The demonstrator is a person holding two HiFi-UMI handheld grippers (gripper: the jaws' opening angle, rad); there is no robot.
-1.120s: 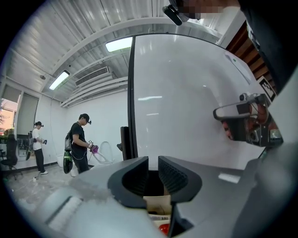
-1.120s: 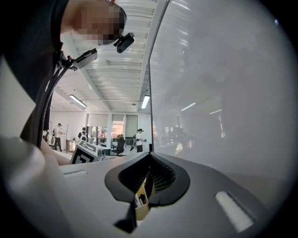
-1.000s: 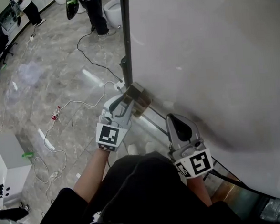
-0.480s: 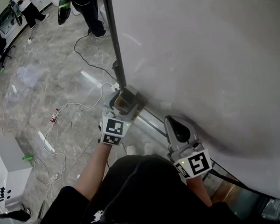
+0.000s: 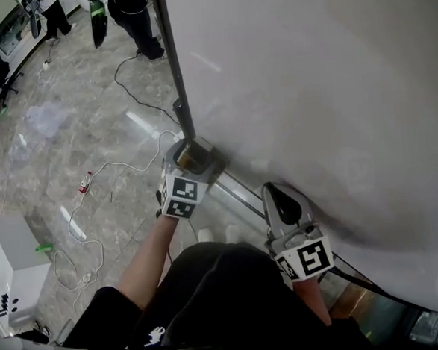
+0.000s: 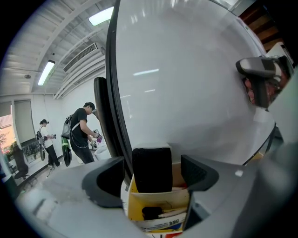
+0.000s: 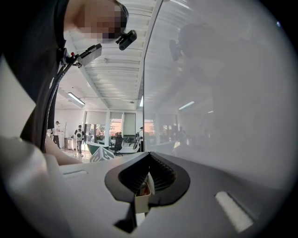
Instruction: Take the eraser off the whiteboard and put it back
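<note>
A: How does the left hand-held gripper (image 5: 190, 159) stand?

B: Its jaws are opening with the eraser (image 6: 151, 168) between them. A gap shows on each side, so neither pad presses it. The eraser stands upright in a yellow box (image 6: 158, 204) at the lower corner of the whiteboard (image 6: 186, 79).

A: So the step is letting go?

B: I judge so. To do it well, let the jaws spread fully, then draw back along their own line. With any sideways drift, a pad may drag the eraser out or tilt the box.

A: And the right hand-held gripper (image 7: 147, 182)?

B: It is pressed together beside the board. A small pale piece shows at its tips, but I cannot tell whether it is held.

A: What does each view add?

B: The left gripper view gives the gaps beside the eraser. The head view hides those, but shows the box against the frame post (image 5: 173, 76) and the two grippers well apart.
</note>
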